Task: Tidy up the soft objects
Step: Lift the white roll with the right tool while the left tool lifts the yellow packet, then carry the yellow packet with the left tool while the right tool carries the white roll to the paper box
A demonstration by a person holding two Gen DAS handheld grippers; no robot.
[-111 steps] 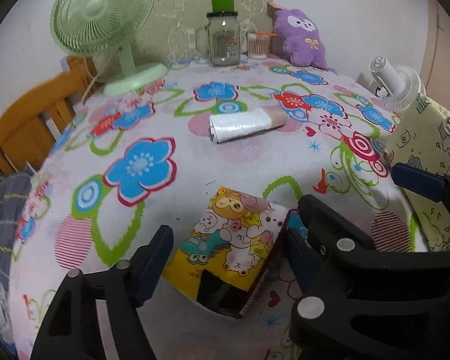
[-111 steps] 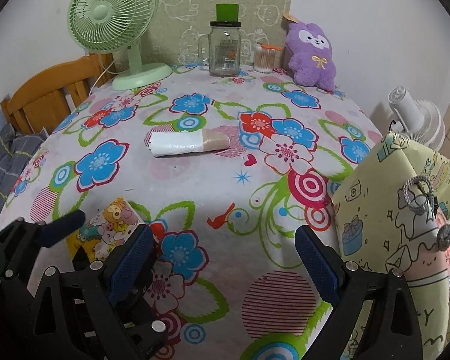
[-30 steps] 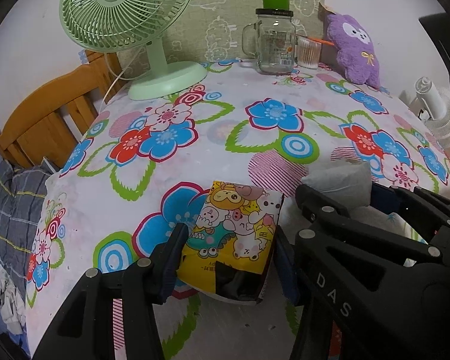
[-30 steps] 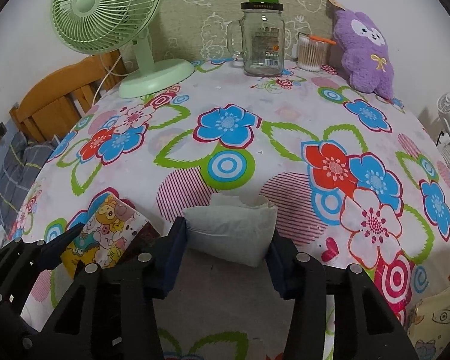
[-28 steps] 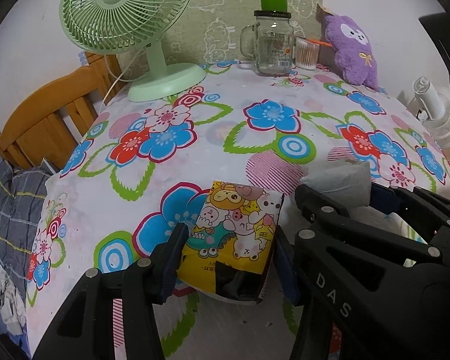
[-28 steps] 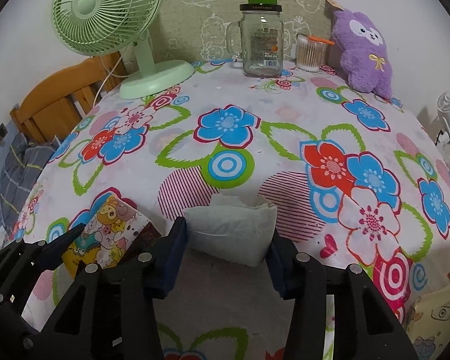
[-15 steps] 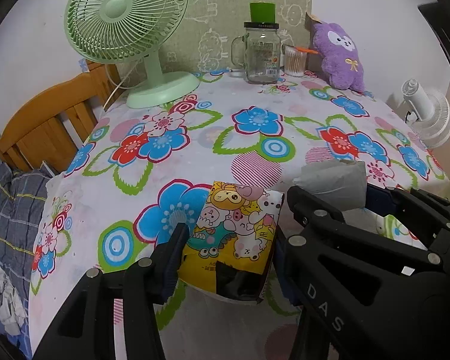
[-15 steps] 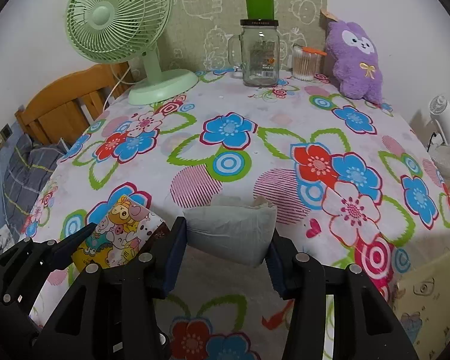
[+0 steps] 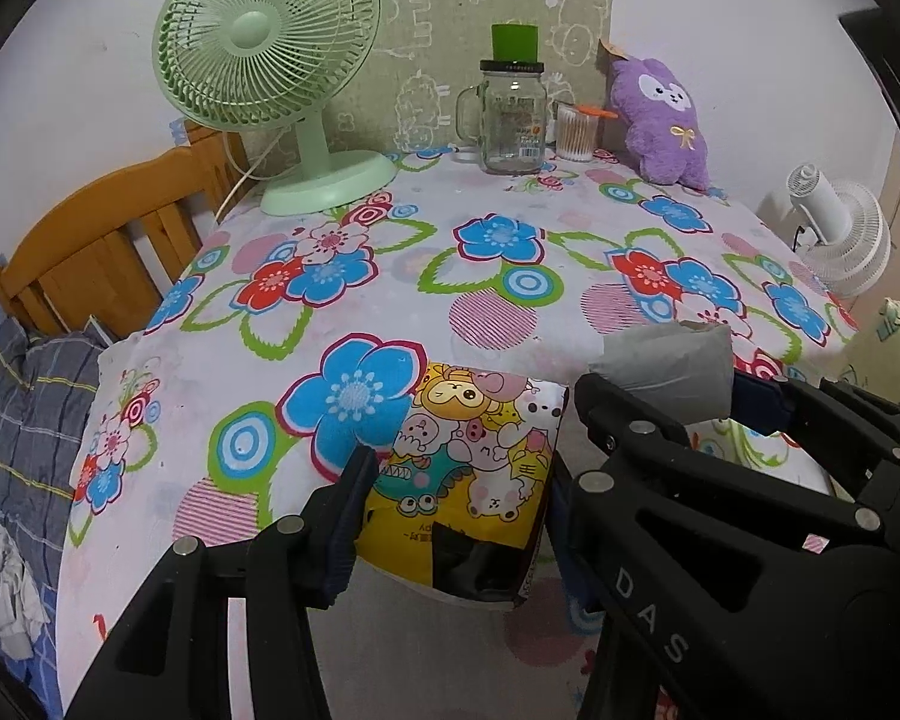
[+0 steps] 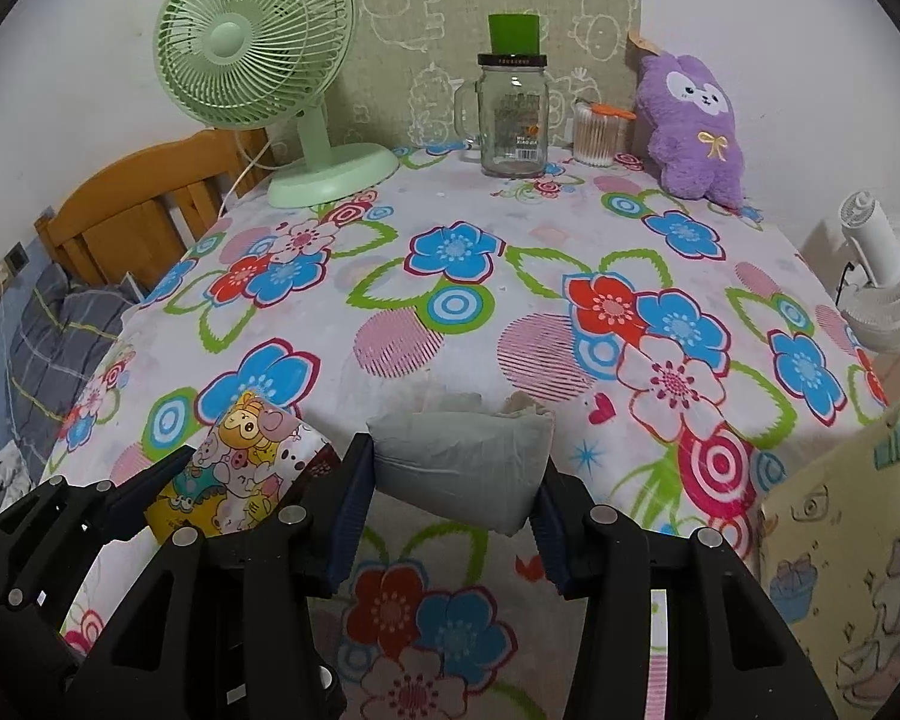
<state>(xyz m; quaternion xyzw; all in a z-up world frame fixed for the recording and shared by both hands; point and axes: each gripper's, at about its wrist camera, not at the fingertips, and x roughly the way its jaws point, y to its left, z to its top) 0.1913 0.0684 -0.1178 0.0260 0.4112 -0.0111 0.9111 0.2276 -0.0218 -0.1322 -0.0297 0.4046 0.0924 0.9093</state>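
My left gripper (image 9: 453, 510) is shut on a soft pack with a yellow cartoon-animal print (image 9: 471, 456) and holds it above the near edge of the flowered table (image 9: 390, 312). My right gripper (image 10: 450, 504) is shut on a soft grey-white roll of plastic bags (image 10: 459, 462), also held off the table. In the left wrist view the roll (image 9: 666, 372) and the right gripper (image 9: 762, 414) sit just to the right. In the right wrist view the cartoon pack (image 10: 240, 468) shows at the lower left. A purple plush toy (image 10: 693, 126) leans against the back wall.
A green desk fan (image 10: 270, 78), a glass mug jar with a green lid (image 10: 513, 114) and a cup of cotton swabs (image 10: 597, 132) stand at the back. A pale yellow cartoon bag (image 10: 840, 540) hangs at the right. A white fan (image 10: 882, 276) and a wooden chair (image 10: 150, 204) flank the table.
Both grippers closed on the pack and the roll, lifted them, and have drawn back toward the near edge; the table top looks farther away now.
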